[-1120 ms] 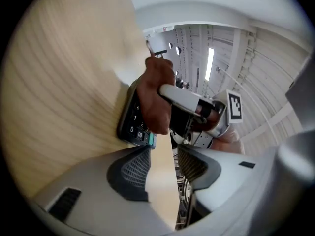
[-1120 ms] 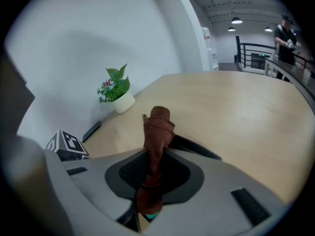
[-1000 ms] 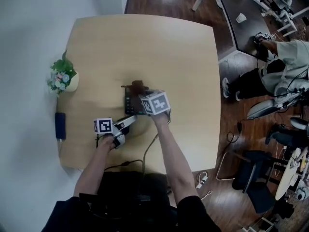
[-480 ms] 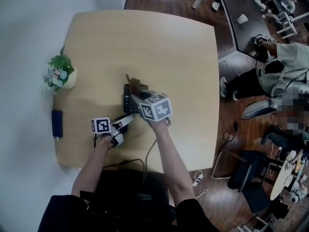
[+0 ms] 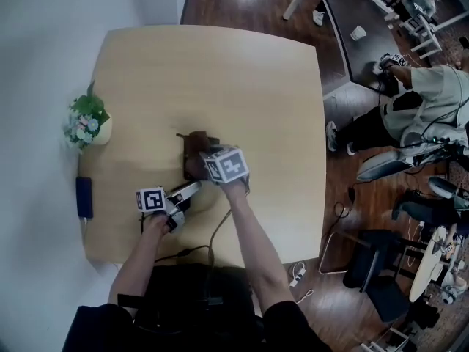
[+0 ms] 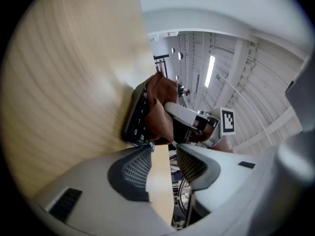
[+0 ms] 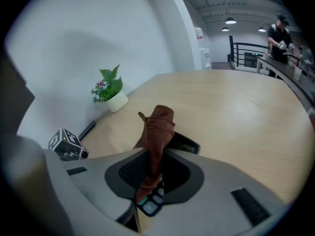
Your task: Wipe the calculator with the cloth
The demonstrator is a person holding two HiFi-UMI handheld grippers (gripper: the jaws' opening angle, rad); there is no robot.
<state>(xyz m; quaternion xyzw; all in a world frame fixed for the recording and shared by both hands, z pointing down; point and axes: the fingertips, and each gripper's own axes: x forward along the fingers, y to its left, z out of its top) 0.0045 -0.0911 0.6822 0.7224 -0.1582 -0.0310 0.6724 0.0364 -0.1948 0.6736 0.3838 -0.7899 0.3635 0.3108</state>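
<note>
Brown cloth (image 7: pixel 157 127), pinched in the right claw (image 7: pixel 153 178), drapes over the calculator (image 7: pixel 149 205) mid-tabletop (image 5: pixel 242 79) and hides most of its keys. The left claw (image 6: pixel 162 163) stands spread at the calculator's near edge. A potted plant (image 7: pixel 109 90) and a dark flat device (image 5: pixel 83 197) sit well aside.

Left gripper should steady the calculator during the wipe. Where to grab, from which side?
Probably the near end of the calculator, by its bottom key rows, coming in low from the person's side. It lies flat and thin, the cloth and right gripper sit over its middle, and the open left gripper faces that bare edge.
</note>
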